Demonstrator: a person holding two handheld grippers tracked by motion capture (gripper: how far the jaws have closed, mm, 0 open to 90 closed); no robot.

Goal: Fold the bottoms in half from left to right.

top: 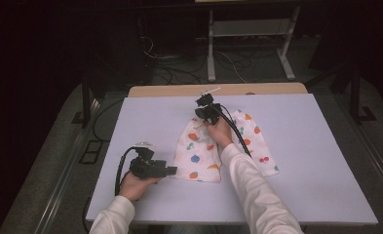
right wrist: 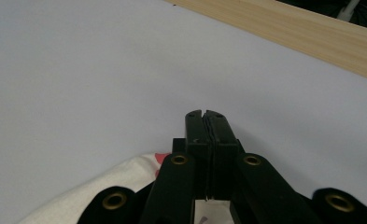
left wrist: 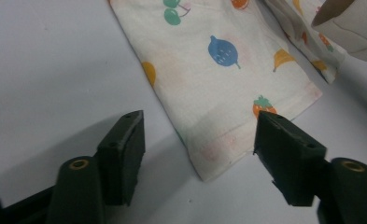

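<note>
We take the fruit-print cloth (top: 199, 151) as the reference item: it lies flat near the middle of the white tabletop (top: 306, 161), with a second fruit-print piece (top: 257, 141) touching its right side and partly covered by the right forearm. In the high view, we find the left tool (top: 172, 170) just beside the near left corner of the cloth, held low over the tabletop by the left hand (top: 135, 185). In the left gripper view, the left tool (left wrist: 200, 140) has its jaws spread wide, one on each side of that hemmed corner of the cloth (left wrist: 218, 84), and neither jaw touches the fabric. The printed strawberry sits near the right-hand jaw, and a sleeve (left wrist: 354, 28) shows beyond the cloth at the upper right. In the high view, we find the right tool (top: 206, 102) at the far edge of the cloth, gripped by the right hand (top: 220, 131), its cable running back along the forearm. In the right gripper view, the right tool (right wrist: 205, 116) has its jaws pressed together; white fabric (right wrist: 116, 186) lies beneath and beside the jaw bases, and a pale strip shows between them low down, so we read this tool as pinching the cloth edge. A wooden strip (right wrist: 312, 37) borders the tabletop beyond the cloth.
</note>
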